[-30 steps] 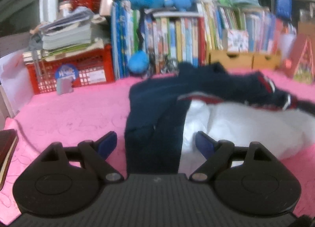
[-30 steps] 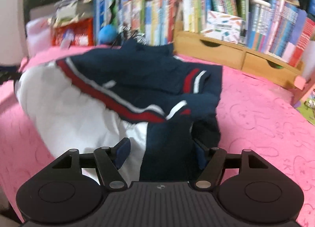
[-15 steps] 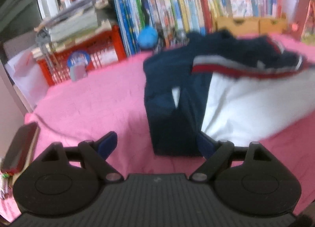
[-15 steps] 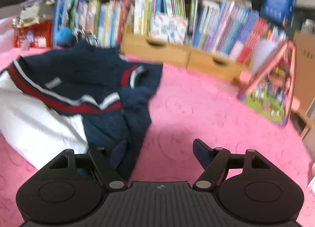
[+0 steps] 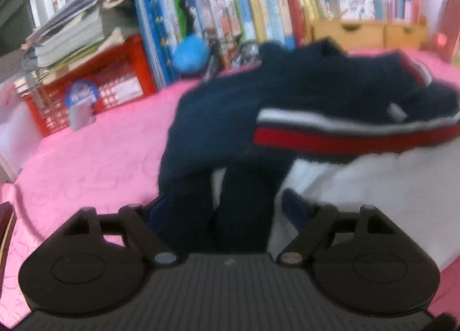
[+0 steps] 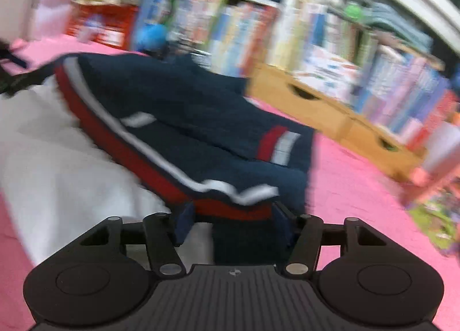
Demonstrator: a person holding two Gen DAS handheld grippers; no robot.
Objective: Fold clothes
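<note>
Both grippers, left gripper (image 5: 224, 210) and right gripper (image 6: 231, 223), look alike: black ribbed bodies, round side discs, silver pivot screws, navy-blue finger pads (image 5: 296, 209).

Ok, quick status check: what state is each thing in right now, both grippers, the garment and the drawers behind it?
Left gripper: open, its fingers straddling the garment's navy sleeves.
Right gripper: open, fingers either side of the navy and red edge.
Jacket: partly folded, navy top over the white body, sleeves laid inward, lying on the pink cover.
Wooden drawers: both shut.
Red crate: upright, books stacked on top.
</note>
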